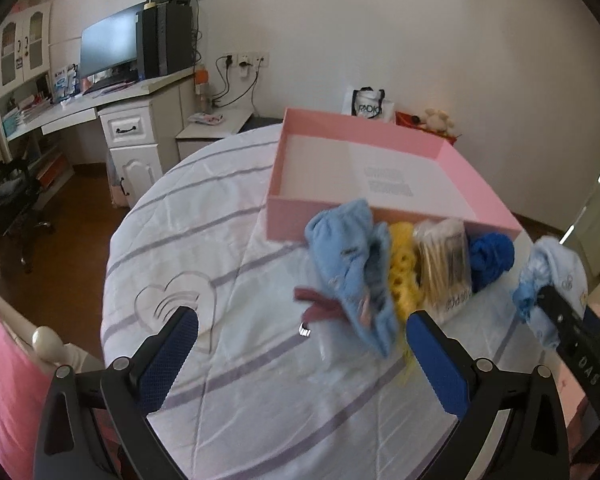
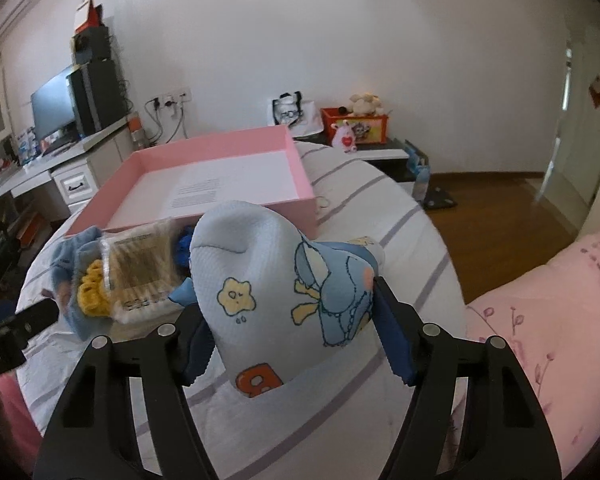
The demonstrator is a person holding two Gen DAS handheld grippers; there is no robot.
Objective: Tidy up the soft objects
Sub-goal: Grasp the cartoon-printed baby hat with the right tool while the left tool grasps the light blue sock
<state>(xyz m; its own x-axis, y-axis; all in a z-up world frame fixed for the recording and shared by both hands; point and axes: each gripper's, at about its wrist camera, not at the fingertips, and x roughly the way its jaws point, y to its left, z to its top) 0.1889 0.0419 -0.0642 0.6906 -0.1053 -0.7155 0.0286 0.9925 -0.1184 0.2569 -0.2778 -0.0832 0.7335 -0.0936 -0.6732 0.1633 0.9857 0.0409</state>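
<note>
My right gripper (image 2: 288, 308) is shut on a light-blue cloth with cartoon prints (image 2: 268, 280), held bunched just above the bed; the same cloth (image 1: 548, 276) shows at the right edge of the left wrist view. My left gripper (image 1: 302, 320) is open with nothing between its fingers. Just ahead of it lie a pale blue sock (image 1: 348, 264) and a dark red scrap (image 1: 320, 304). Beside the sock sit a yellow crocheted piece (image 1: 402, 276), a clear packet of cotton swabs (image 1: 444, 264) and a dark blue knitted item (image 1: 492, 258). Behind them stands an open pink box (image 1: 380, 208), empty.
Everything lies on a bed with a white striped cover (image 1: 220, 240). A pink pillow (image 2: 560, 320) is at the right. A desk with a monitor (image 1: 108, 46) stands beyond the bed's left side, and a bedpost knob (image 1: 46, 340) is near my left gripper.
</note>
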